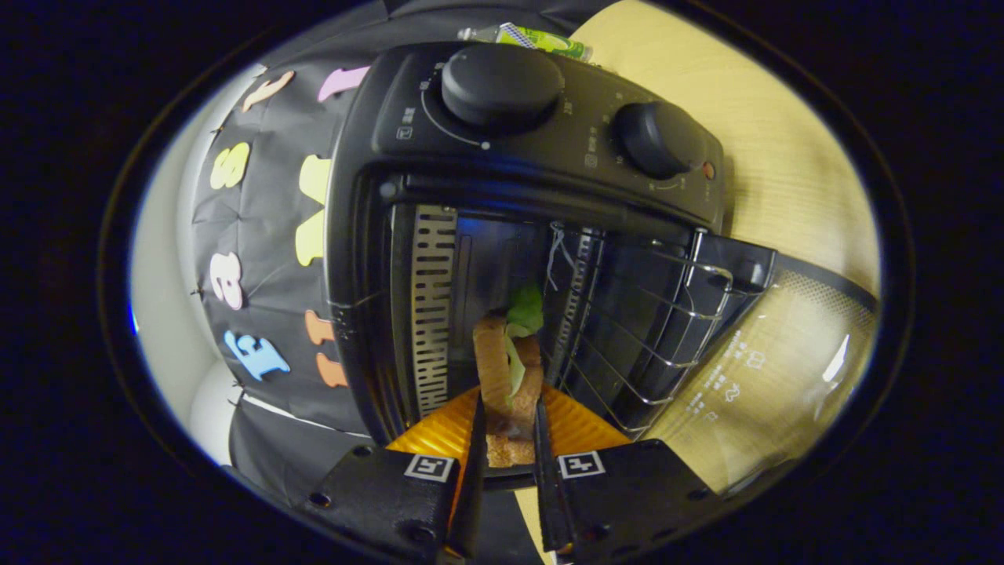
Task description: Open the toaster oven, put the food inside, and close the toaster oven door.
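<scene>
Gripper (508,428) is clamped on the sandwich (508,369), both fingers pressing its flanks, one on each bread slice. View is rolled sideways, so read everything by the oven, not by up and down.

Where it sits: sandwich is held edge-on at the mouth of the toaster oven (439,259), far end already past the opening, near end back between your fingers. Door (784,353) is swung fully open, its glass lying out over the tabletop (792,157). Wire rack (651,329) is just beside the sandwich on the door-hinge side; I can't tell if they touch.

Handling notes:
- Light, soft, compressible. Bread will dent under the fingers, so don't squeeze harder than you are.
- It's a loose stack. Lettuce (527,310) is already poking out of the far end; filling can slide if you tilt or jerk.
- Your hold across both slices is the right one: it keeps the layers together. Gripping one slice only would peel it open.
- Crumbly at the crust, so avoid dragging it over the rack wires.

My read: food is mid-insertion. Set it flat on the rack, open the fingers slowly so the bread doesn't stick and lift, back straight out. Door is not yet closed.
</scene>
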A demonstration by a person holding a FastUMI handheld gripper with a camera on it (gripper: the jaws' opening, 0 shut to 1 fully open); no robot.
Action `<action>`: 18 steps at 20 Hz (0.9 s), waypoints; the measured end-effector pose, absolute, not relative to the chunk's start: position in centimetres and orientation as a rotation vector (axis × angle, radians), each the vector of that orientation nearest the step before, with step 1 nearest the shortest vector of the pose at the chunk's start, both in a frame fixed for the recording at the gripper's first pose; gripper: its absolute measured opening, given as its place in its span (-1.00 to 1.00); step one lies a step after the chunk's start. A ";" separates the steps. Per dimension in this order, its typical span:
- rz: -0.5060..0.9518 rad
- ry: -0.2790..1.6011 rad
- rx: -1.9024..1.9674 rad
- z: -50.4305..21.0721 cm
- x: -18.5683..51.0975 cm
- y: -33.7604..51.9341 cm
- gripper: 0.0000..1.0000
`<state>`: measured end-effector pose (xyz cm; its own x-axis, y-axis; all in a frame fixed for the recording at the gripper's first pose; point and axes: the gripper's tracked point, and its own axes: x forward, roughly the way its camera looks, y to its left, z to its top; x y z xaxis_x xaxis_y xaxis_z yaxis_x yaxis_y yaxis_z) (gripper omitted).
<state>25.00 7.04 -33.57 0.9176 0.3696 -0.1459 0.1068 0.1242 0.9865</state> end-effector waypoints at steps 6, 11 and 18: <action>0.156 0.486 1.362 -33.6 24.8 7.2 0.23; 0.072 0.629 1.218 -34.2 23.6 7.8 0.55; -0.031 0.823 0.964 -35.3 21.3 8.8 0.81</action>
<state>21.29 8.85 -35.27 0.7042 0.3229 -0.6323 0.3694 0.5939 0.7147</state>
